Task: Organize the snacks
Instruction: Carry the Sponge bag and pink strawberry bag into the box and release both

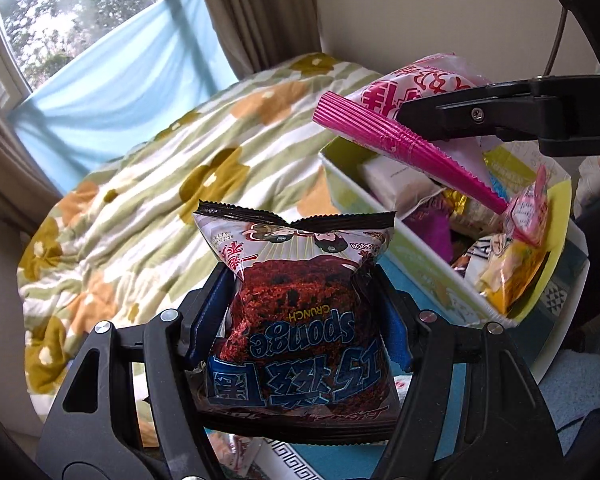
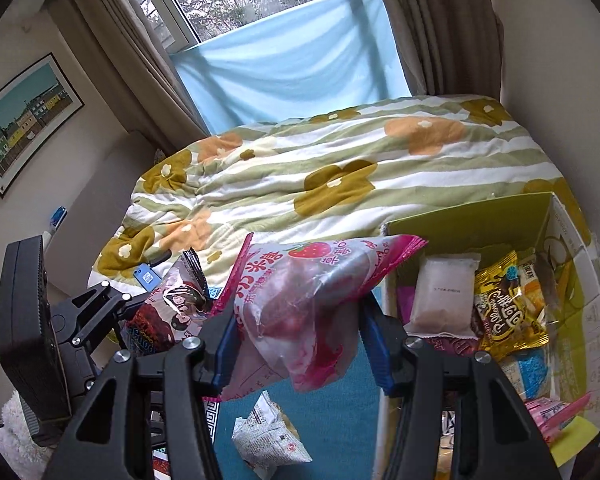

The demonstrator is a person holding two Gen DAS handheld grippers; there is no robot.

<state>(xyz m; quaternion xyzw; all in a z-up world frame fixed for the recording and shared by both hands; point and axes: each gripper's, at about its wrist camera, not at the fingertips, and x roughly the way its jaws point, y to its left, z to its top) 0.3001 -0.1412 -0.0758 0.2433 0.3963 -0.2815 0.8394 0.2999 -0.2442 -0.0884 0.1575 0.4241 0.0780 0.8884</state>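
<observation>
My left gripper (image 1: 302, 320) is shut on a dark red Sponge Crunch bag (image 1: 300, 320), held upside down in the air; the same bag (image 2: 168, 312) shows at the left of the right wrist view. My right gripper (image 2: 296, 340) is shut on a pink strawberry snack bag (image 2: 304, 308), held above the blue mat, just left of the snack box (image 2: 580, 240). In the left wrist view that pink bag (image 1: 388, 120) hangs over the box (image 1: 380, 232), clamped by the right gripper (image 1: 412, 114). The box holds several snack packets.
A white snack packet (image 2: 268, 436) lies on the blue mat (image 2: 332, 420) below my right gripper. A bed with a flowered quilt (image 2: 340, 168) lies behind. A blue card (image 2: 145, 277) lies by the quilt's edge. Curtains and a window stand at the back.
</observation>
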